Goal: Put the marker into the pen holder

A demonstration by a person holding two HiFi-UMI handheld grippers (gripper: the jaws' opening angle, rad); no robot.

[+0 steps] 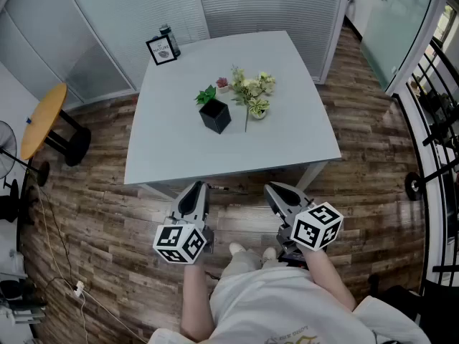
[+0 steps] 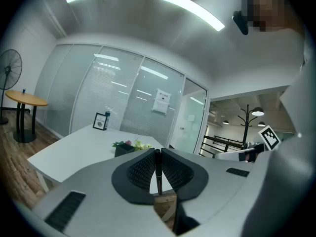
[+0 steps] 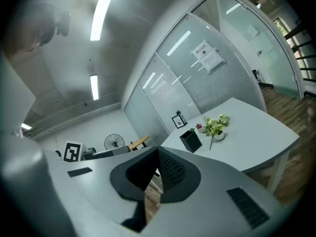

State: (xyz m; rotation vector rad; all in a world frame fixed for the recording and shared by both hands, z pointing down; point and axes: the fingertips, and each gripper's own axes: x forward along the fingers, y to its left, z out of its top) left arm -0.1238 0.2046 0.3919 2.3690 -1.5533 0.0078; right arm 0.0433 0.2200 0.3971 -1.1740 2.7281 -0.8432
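Note:
A black marker [image 2: 158, 174] stands upright between the jaws of my left gripper [image 2: 158, 154], which is shut on it. The black square pen holder [image 1: 215, 115] sits near the middle of the white table [image 1: 287, 142], with a green sprig at its back corner. It also shows far ahead as the pen holder [image 2: 123, 150] and pen holder [image 3: 190, 140]. In the head view my left gripper [image 1: 195, 189] and right gripper [image 1: 277, 190] hover over the floor just short of the table's near edge. My right gripper [image 3: 158, 155] is shut with nothing in it.
A small vase of pale flowers [image 1: 254, 95] and a tiny potted plant [image 1: 222, 84] stand right behind the holder. A framed sign [image 1: 161, 50] and a bottle sit at the far left corner. A round wooden side table [image 1: 43, 117] is left; a railing [image 1: 437, 120] is right.

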